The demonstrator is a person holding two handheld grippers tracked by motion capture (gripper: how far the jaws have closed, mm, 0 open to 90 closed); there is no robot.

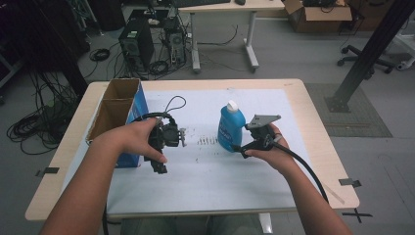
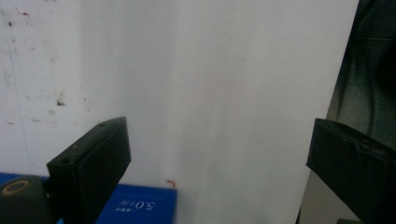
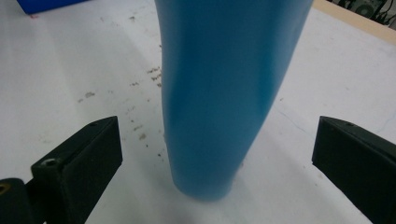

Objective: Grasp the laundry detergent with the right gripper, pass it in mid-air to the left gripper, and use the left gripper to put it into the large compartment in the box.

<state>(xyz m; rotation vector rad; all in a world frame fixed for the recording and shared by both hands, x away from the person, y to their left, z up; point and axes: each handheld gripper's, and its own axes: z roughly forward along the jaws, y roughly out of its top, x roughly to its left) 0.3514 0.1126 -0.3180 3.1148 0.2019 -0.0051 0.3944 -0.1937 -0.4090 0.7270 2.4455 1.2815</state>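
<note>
I see the light wooden table (image 1: 313, 127) with its white paper sheet (image 1: 205, 171) spread over most of the top. At the left edge of that sheet sits an open brown cardboard box with blue printed sides (image 1: 117, 115), its opening facing up.

Next down in size is the blue plastic bottle with a white cap (image 1: 231, 125). It stands upright near the middle of the sheet, long axis vertical, cap pointing up and base flat on the paper. In my right gripper view its blue body (image 3: 224, 93) rises between the two jaws and leans slightly across the frame because of the camera's tilt.

My right gripper (image 1: 243, 147) sits just beside the bottle's right side, low near its base. Its jaws are spread wide, one on either side of the bottle with clear gaps, so they touch nothing.

My left gripper (image 1: 160, 169) is held over the sheet just beside the box, pointing down toward the near edge of the table. Its jaws are also spread wide with bare white paper (image 2: 210, 93) between them, gripping nothing; a corner of the blue box (image 2: 140, 205) shows low in that view.
</note>
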